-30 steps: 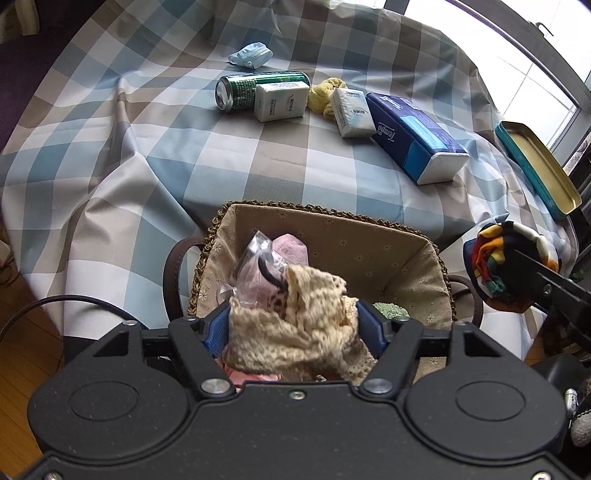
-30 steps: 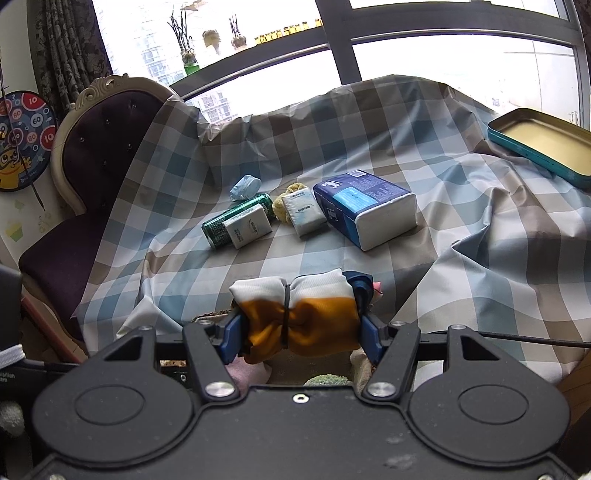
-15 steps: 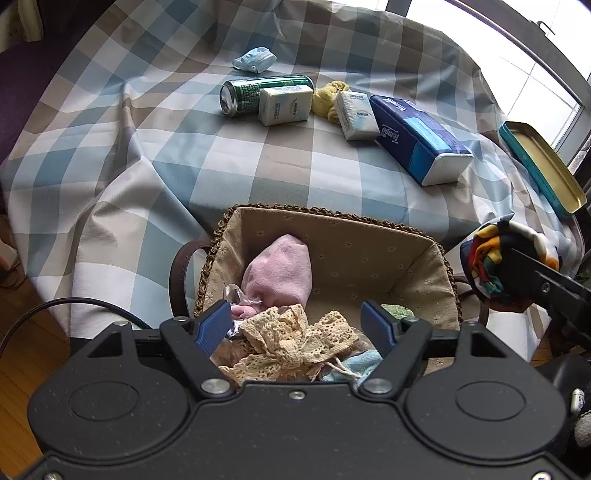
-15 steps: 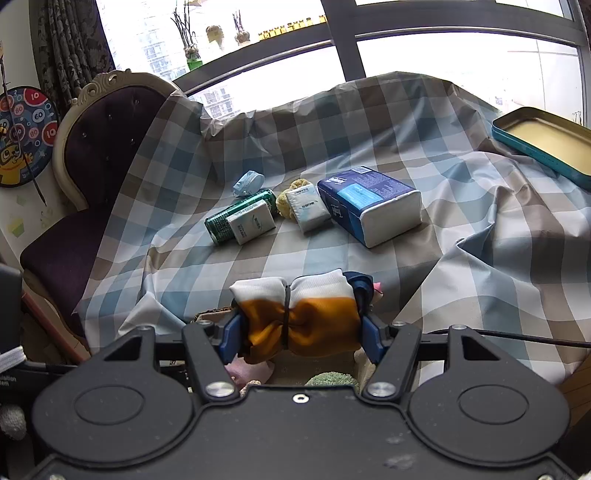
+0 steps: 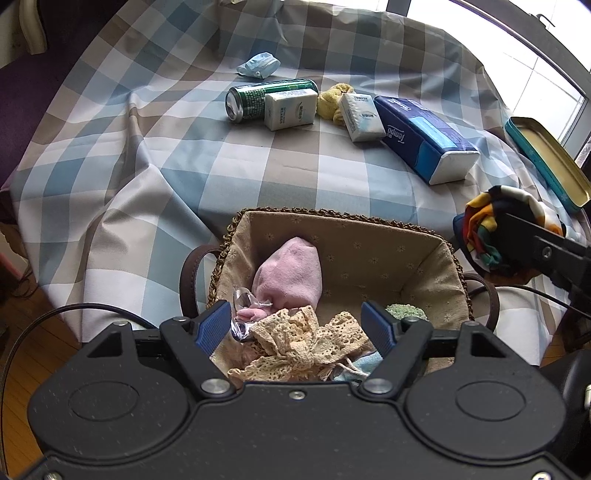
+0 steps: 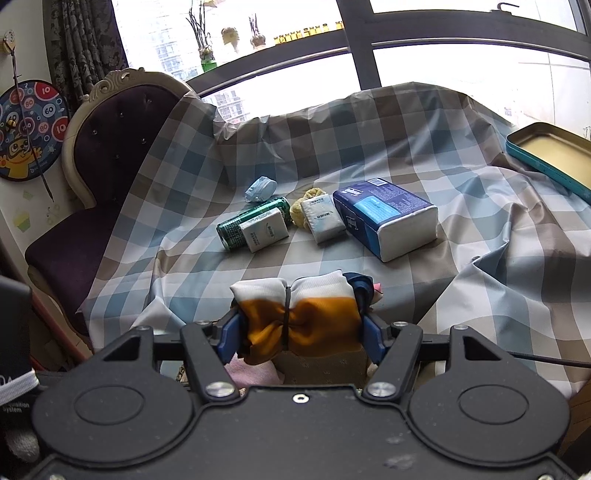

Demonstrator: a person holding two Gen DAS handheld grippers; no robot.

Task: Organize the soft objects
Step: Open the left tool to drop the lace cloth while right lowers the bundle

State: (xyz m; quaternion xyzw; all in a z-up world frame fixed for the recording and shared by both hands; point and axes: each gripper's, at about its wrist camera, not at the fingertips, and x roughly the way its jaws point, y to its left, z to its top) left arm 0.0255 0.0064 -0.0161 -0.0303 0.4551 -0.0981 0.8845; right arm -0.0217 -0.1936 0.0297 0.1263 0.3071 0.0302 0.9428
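In the left wrist view, the left gripper (image 5: 295, 325) is standing released above the lined basket (image 5: 369, 251), its jaws having just been opening, the lace bundle (image 5: 303, 347) lying loose inside beside a pink cloth (image 5: 291, 273).

In the right wrist view, the right gripper (image 6: 301, 332) is clasping the tied colourful cloth bundle (image 6: 299, 314), jaws just easing wider; it is best let go squarely over the basket's near interior. A checked cloth (image 6: 406, 147) is covering the surface below a bright window (image 6: 461, 14).

A cream lace bundle (image 5: 295, 350) lay loose in the fabric-lined wicker basket (image 5: 369, 251), beside a pink cloth pouch (image 5: 291, 273) and a green knitted piece (image 5: 406, 312). A tied orange-and-white cloth roll (image 6: 299, 317) hung above the basket's rim.
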